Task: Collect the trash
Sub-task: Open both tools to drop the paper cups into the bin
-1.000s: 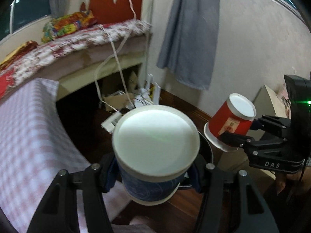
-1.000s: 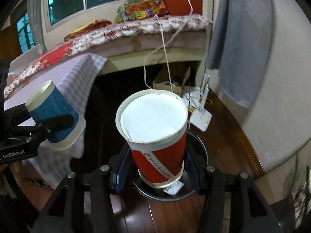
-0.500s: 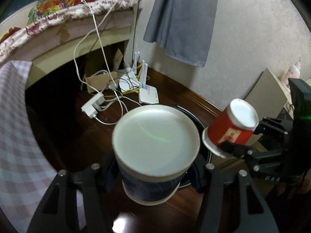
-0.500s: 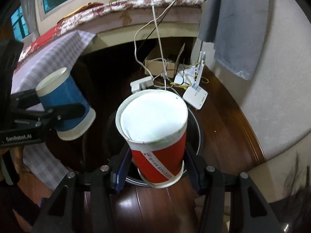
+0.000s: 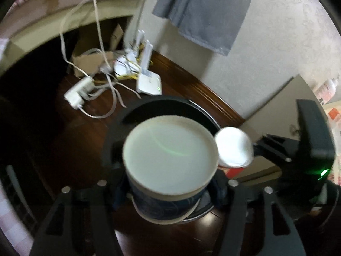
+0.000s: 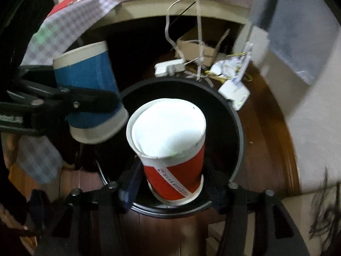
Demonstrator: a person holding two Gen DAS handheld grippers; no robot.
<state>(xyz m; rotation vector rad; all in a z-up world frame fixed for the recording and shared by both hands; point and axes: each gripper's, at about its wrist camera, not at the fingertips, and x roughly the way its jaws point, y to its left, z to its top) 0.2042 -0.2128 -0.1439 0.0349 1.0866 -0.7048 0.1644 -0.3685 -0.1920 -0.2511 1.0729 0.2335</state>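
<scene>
Paper cups are the trash here, one in each gripper, both upside down with their white bases toward the cameras and both over a round black trash bin (image 6: 238, 132) that stands on a dark wooden floor (image 6: 264, 153). In the left wrist view the blue paper cup (image 5: 170, 164) sits between the fingers of the left gripper (image 5: 169, 192). Those jaws have just been opening, and a thin dark gap shows between the cup's side and the pad on the left, so the pads no longer seem to press on it. In the right wrist view the red paper cup (image 6: 170, 149) stands between the fingers of the right gripper (image 6: 170, 183), directly above the bin's dark inside. These jaws have also just been opening, and the cup's sides stand clear of both pads. The two cups are close together, the blue one tilted over the bin's left rim in the right wrist view. Beyond the bin lie a white router (image 5: 149, 81), a white power strip (image 5: 78, 91) with tangled cables, and a cardboard box (image 6: 196, 47). A grey cloth (image 5: 204, 10) hangs against the pale wall, and a checked cloth (image 6: 70, 23) drapes at the left.
</scene>
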